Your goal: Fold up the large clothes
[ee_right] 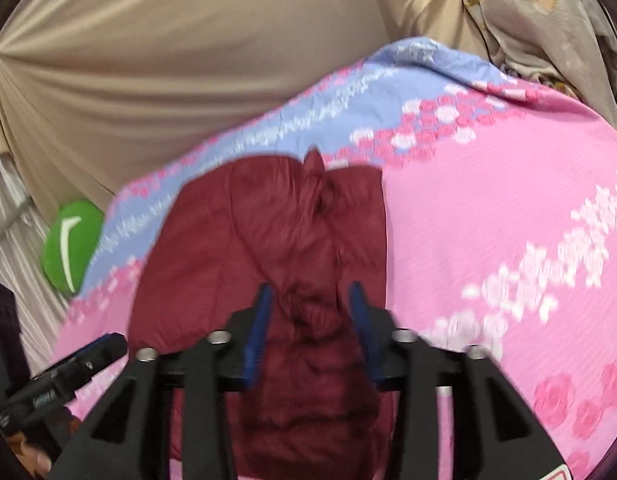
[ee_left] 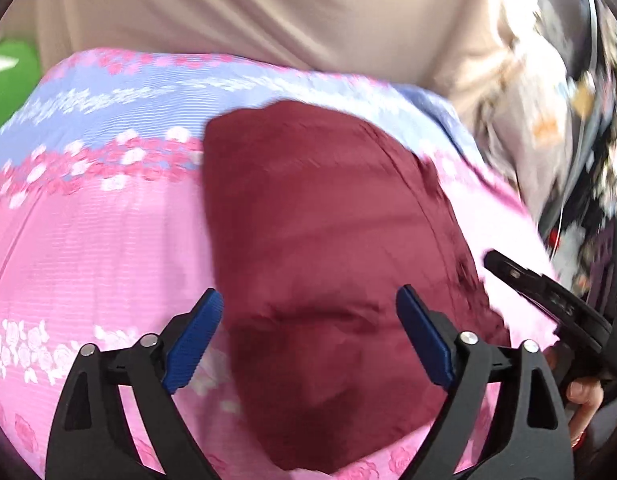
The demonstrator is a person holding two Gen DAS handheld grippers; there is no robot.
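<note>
A dark red quilted garment [ee_left: 320, 248] lies bunched on a pink and blue flowered bedspread [ee_left: 88, 240]. My left gripper [ee_left: 308, 336] hovers over the garment's near part with its blue pads wide apart and nothing between them. In the right wrist view the garment [ee_right: 236, 240] lies left of centre on the bedspread [ee_right: 488, 208]. My right gripper [ee_right: 310, 332] is above a raised fold of the garment, its pads partly apart, with cloth showing between them but not pinched. The right gripper's body [ee_left: 548, 296] shows at the right of the left wrist view.
A beige sheet [ee_right: 168, 60] hangs behind the bed. A green cushion [ee_right: 70, 240] lies at the bedspread's far left edge. A crumpled grey flowered cloth [ee_right: 540, 12] sits at the far right. Cluttered dark items [ee_left: 588, 120] stand right of the bed.
</note>
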